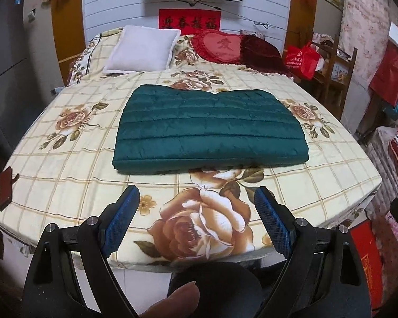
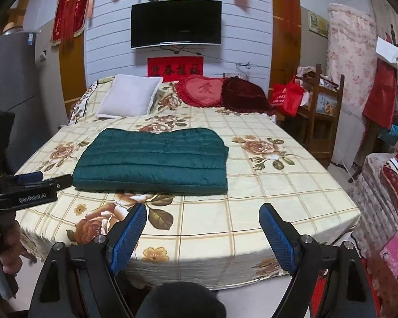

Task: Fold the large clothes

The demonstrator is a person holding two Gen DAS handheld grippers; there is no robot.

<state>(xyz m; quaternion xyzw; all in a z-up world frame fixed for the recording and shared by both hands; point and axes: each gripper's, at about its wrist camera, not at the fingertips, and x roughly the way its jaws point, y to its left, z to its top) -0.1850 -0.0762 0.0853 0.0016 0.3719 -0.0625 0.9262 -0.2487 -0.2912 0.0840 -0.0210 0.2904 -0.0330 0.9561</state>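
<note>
A dark green quilted garment (image 1: pixel 209 129) lies folded into a flat rectangle on the middle of the bed; it also shows in the right wrist view (image 2: pixel 152 160). My left gripper (image 1: pixel 197 196) is open and empty, held above the bed's near edge, short of the garment. My right gripper (image 2: pixel 203 212) is open and empty, also above the near edge, to the right of the garment. The left gripper's body (image 2: pixel 31 185) shows at the left of the right wrist view, near the garment's left corner.
The bed (image 1: pixel 53 164) has a floral checked sheet. A white pillow (image 1: pixel 142 49), a red heart cushion (image 1: pixel 220 45) and a dark red cushion (image 1: pixel 260 51) lie at the head. A dark brown object (image 1: pixel 5 188) lies at the bed's left edge. A wooden shelf (image 2: pixel 321 108) and piled bedding (image 2: pixel 384 193) stand on the right.
</note>
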